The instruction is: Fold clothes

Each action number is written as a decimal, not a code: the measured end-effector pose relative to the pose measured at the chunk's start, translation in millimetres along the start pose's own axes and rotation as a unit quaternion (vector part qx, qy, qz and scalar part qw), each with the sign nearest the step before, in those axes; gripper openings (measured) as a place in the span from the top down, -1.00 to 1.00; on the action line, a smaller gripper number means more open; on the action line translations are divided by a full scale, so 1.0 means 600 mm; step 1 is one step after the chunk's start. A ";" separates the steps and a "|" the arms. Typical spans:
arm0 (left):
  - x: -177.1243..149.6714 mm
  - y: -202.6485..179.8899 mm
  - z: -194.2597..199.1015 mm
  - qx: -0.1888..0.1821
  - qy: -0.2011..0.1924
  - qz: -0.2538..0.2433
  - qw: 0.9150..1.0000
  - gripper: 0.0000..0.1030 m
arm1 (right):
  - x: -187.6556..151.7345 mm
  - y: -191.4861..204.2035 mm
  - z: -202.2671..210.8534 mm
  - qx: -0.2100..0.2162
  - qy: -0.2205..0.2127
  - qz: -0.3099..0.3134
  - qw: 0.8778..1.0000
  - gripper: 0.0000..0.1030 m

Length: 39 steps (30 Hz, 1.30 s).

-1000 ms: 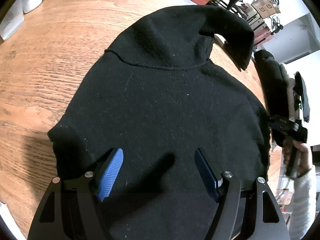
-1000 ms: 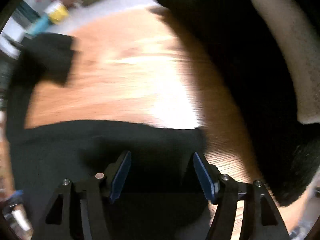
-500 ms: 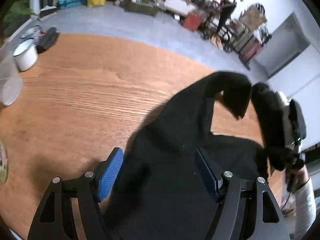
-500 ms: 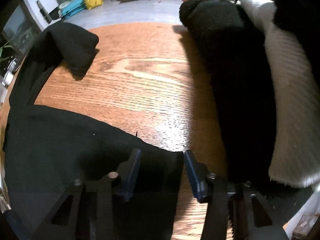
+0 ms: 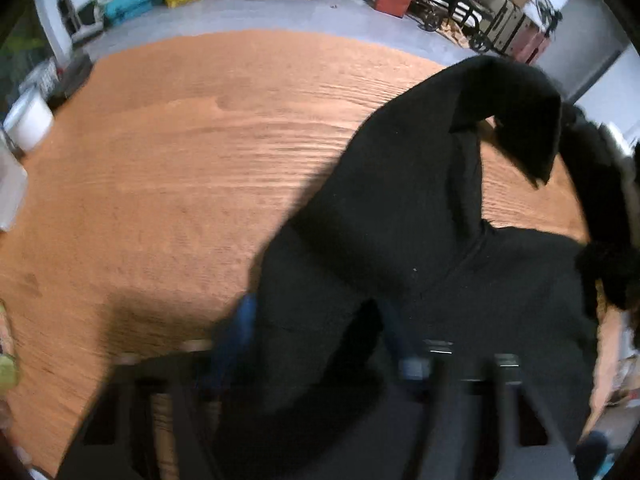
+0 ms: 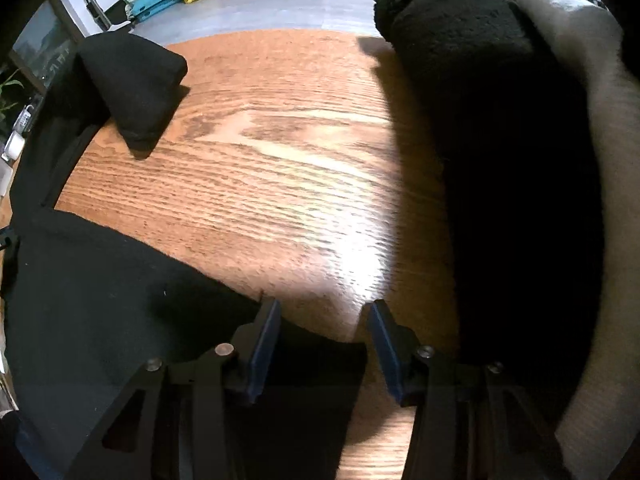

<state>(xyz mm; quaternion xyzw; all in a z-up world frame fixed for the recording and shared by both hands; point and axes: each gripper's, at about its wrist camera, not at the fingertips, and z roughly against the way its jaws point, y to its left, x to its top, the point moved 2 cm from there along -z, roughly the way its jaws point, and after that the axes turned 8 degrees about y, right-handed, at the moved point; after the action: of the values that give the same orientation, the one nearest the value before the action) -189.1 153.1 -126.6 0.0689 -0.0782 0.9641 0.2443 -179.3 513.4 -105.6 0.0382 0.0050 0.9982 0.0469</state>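
Observation:
A black hoodie (image 5: 400, 216) lies on the round wooden table (image 5: 180, 168), one sleeve (image 5: 516, 120) bent up at the far right. My left gripper (image 5: 318, 332) points steeply down at the hoodie's left edge. Its jaws are closing, and a raised fold of the black cloth fills the gap between the blurred blue pads (image 5: 240, 328). In the right wrist view the hoodie (image 6: 100, 300) covers the lower left. Its corner lies flat between the half-closed jaws of my right gripper (image 6: 326, 340), whose pads do not pinch it.
A pile of black fleecy clothes (image 6: 480, 128) and a white knit (image 6: 600, 168) lines the table's right side. A white cup (image 5: 28, 124) stands at the far left edge. Bare wood (image 6: 280, 160) stretches beyond the hoodie. Bags and boxes sit on the floor behind.
My left gripper slid towards the hoodie's left edge and its jaws narrowed onto a fold of cloth. My right gripper's jaws narrowed around the hoodie's corner and the wrist rolled.

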 end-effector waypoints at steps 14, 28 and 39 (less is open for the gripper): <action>-0.008 0.027 0.011 -0.067 0.012 0.026 0.997 0.75 | 0.017 0.040 0.023 0.024 -0.007 0.033 0.999 0.39; -0.018 0.031 0.023 -0.079 0.012 0.029 0.996 0.75 | 0.024 0.090 0.031 0.006 0.040 0.074 0.996 0.40; -0.028 0.019 0.041 -0.073 0.006 0.022 0.997 0.81 | 0.039 0.139 0.061 -0.050 0.022 0.112 0.992 0.87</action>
<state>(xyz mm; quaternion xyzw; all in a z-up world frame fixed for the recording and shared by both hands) -177.8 130.9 -106.8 0.0436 -0.1482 0.9615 0.2274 -207.8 433.0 -66.4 0.0140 -0.0478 0.9968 -0.0631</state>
